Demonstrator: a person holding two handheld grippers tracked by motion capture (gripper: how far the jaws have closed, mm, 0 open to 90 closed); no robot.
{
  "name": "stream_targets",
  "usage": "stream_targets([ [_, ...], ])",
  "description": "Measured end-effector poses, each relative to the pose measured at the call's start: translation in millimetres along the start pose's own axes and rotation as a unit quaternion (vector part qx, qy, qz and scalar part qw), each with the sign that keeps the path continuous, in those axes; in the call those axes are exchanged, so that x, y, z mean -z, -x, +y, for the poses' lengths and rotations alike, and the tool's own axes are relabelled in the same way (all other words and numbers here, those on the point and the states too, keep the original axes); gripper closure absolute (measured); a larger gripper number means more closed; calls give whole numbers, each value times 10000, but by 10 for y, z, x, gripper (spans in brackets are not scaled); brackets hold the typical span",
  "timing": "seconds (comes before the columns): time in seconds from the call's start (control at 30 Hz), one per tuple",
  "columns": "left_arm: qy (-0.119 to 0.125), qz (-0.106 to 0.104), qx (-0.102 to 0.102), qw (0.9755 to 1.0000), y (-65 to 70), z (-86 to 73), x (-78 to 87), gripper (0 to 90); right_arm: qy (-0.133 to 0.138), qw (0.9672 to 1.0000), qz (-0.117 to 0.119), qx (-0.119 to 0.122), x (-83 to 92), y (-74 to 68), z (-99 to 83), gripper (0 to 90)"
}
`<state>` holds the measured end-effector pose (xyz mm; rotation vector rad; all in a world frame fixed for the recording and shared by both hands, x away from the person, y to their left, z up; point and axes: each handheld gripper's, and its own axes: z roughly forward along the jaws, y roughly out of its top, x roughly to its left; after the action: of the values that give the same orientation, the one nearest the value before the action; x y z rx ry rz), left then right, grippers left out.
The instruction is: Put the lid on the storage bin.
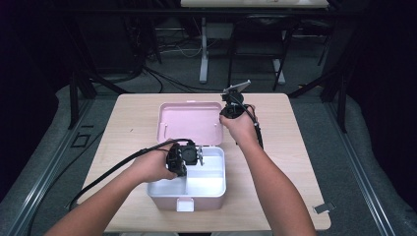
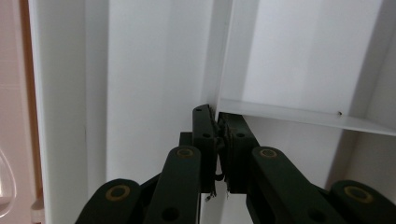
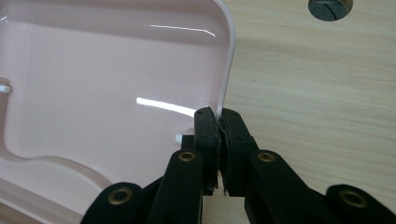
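Observation:
A white storage box point(image 1: 216, 189) with inner compartments stands open near the table's front, its pink lid point(image 1: 189, 123) laid back behind it. My left gripper point(image 1: 197, 158) reaches into the box from the left; in the left gripper view it point(image 2: 217, 122) is shut on the top edge of a thin white divider point(image 2: 223, 56) where a cross wall point(image 2: 303, 117) meets it. My right gripper point(image 1: 223, 115) is at the lid's right edge. In the right gripper view it point(image 3: 218, 119) is shut on the pink lid's rim point(image 3: 226, 79), with the lid's glossy inside point(image 3: 107, 79) to its left.
The light wooden table point(image 1: 295, 147) carries a small metal clip point(image 1: 323, 208) at its front right corner. A round cable hole point(image 3: 330, 7) sits in the tabletop beyond the lid. A black cable point(image 1: 113, 172) trails off the left side. Chair and desk legs stand behind the table.

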<state>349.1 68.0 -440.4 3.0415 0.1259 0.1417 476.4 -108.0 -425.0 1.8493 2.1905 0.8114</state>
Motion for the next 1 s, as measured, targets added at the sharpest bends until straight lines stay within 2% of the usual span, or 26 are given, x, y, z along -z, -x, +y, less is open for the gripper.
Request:
stream_targets([
  [0.33,4,-20,1,10000,-5,-2,1,856,267,9996,90,47,161,-25,-36,879],
  [0.47,5,-18,2,10000,-5,-3,1,855,407,9990,165,121,299,-48,-84,882],
  [0.63,3,6,1,10000,0,-5,1,855,560,9977,152,344,464,-100,-160,882],
  [0.83,-6,15,9,10000,3,-5,1,854,831,9947,164,587,632,-150,-302,881],
  [0.9,-3,15,8,10000,2,-6,1,853,841,9935,312,695,688,-159,-345,881],
  [0.93,-31,3,6,10000,0,-4,6,854,950,9927,163,719,699,-179,-370,881],
  [1.0,0,19,8,10000,3,-7,2,853,940,9926,186,753,724,-187,-389,881],
])
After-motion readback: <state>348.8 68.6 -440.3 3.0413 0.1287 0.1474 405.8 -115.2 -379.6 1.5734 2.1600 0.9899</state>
